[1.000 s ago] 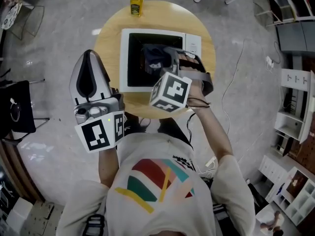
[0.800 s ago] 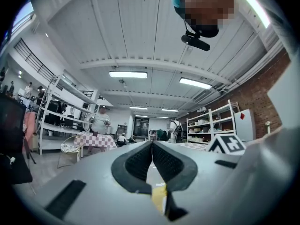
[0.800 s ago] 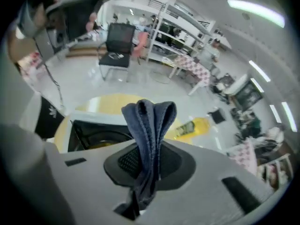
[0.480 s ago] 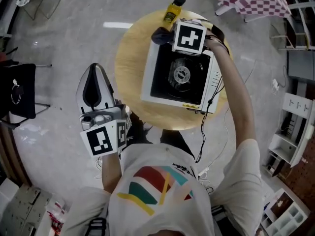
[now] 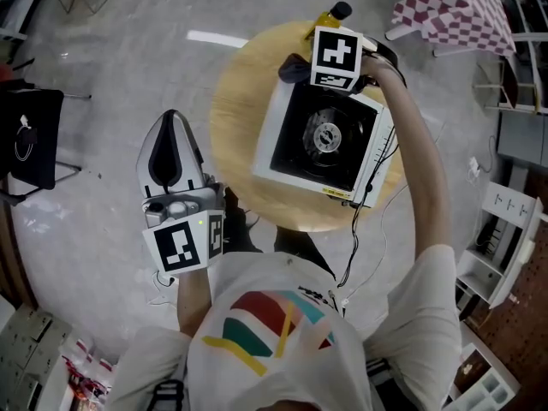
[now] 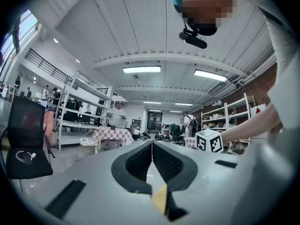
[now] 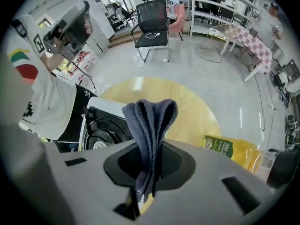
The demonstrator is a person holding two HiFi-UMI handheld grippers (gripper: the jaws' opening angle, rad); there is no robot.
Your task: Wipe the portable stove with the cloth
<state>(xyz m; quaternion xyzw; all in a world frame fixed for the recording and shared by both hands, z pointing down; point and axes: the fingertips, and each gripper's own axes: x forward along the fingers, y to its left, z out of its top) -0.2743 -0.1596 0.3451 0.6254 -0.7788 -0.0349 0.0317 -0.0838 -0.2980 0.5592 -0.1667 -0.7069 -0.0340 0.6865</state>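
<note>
The portable stove (image 5: 330,139), white with a black top and a round burner, sits on a round wooden table (image 5: 235,118). My right gripper (image 5: 303,68) hovers at the stove's far left corner, shut on a dark blue-grey cloth (image 5: 291,65). In the right gripper view the folded cloth (image 7: 151,118) stands up between the jaws of the right gripper (image 7: 149,161), with the stove (image 7: 101,130) below left. My left gripper (image 5: 169,120) is held off the table's left side, over the floor. In its own view the left gripper (image 6: 152,149) is shut on nothing, aimed up into the room.
A yellow bottle (image 5: 330,14) stands at the table's far edge, just behind the right gripper, and shows close by as the bottle (image 7: 230,150). A cable (image 5: 355,247) hangs from the stove's near side. A black chair (image 5: 30,139) stands at left, a checked table (image 5: 454,11) and shelves (image 5: 509,229) at right.
My right gripper has carried the cloth from over the stove's middle to its far left corner, uncovering the burner. The left gripper has stayed beside the table.
</note>
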